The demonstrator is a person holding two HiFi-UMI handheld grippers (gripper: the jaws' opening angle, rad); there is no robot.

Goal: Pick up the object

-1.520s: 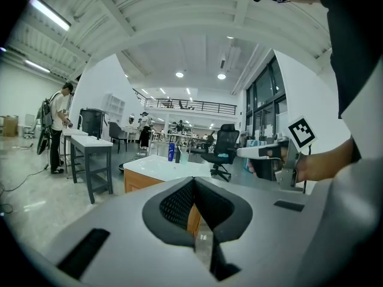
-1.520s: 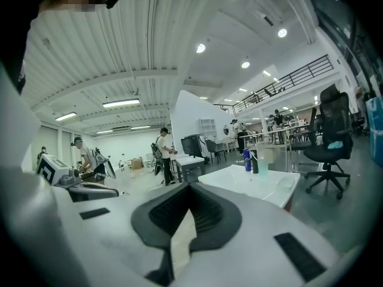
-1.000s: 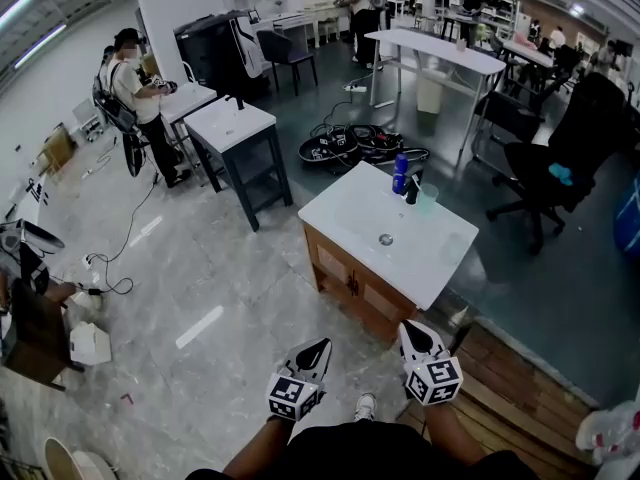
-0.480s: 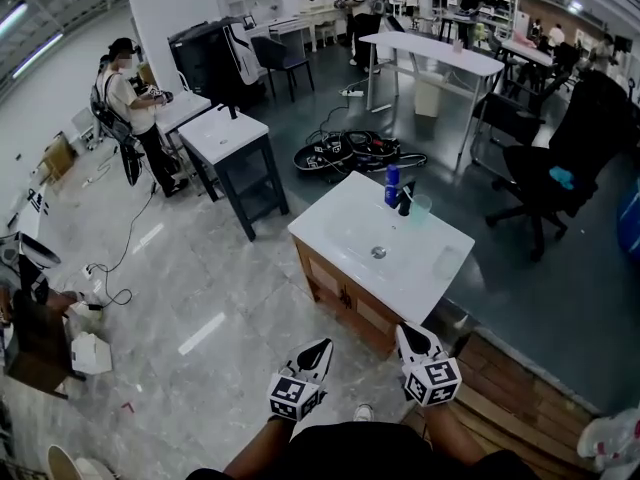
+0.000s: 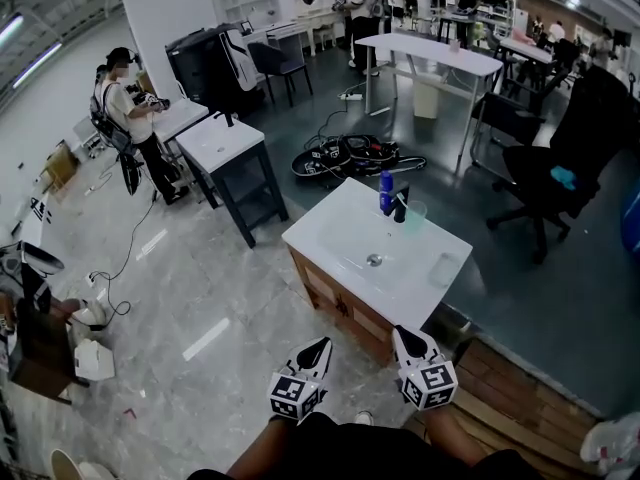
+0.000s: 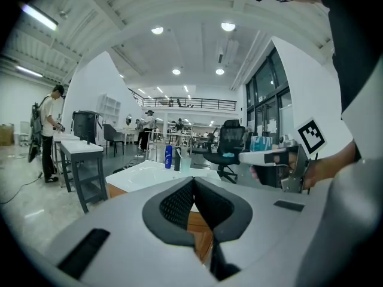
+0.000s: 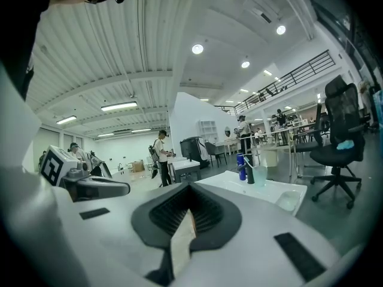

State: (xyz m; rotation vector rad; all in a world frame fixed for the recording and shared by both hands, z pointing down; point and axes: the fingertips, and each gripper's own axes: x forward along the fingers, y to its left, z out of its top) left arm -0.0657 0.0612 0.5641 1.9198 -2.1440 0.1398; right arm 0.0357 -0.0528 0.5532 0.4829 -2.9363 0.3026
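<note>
A white sink top (image 5: 330,233) on a wooden cabinet stands ahead of me in the head view. At its far edge are a blue bottle (image 5: 386,193), a black faucet (image 5: 400,205) and a clear cup (image 5: 416,213). My left gripper (image 5: 318,350) and right gripper (image 5: 405,336) hover low in front of the cabinet, both shut and holding nothing. In the left gripper view the left gripper (image 6: 192,181) points at the blue bottle (image 6: 169,156). From the right gripper (image 7: 190,187), the bottle (image 7: 240,167) and cup (image 7: 259,175) lie far ahead to the right.
A clear soap dish (image 5: 443,268) lies on the sink's right side. A white table with dark legs (image 5: 225,143) stands to the left, with a person (image 5: 125,88) behind it. Cables (image 5: 345,153) lie on the floor beyond the sink. A black office chair (image 5: 560,168) is at right, a wooden platform (image 5: 520,388) at lower right.
The sink cabinet has come closer and shifted slightly left in the head view. Both grippers keep their places, still shut.
</note>
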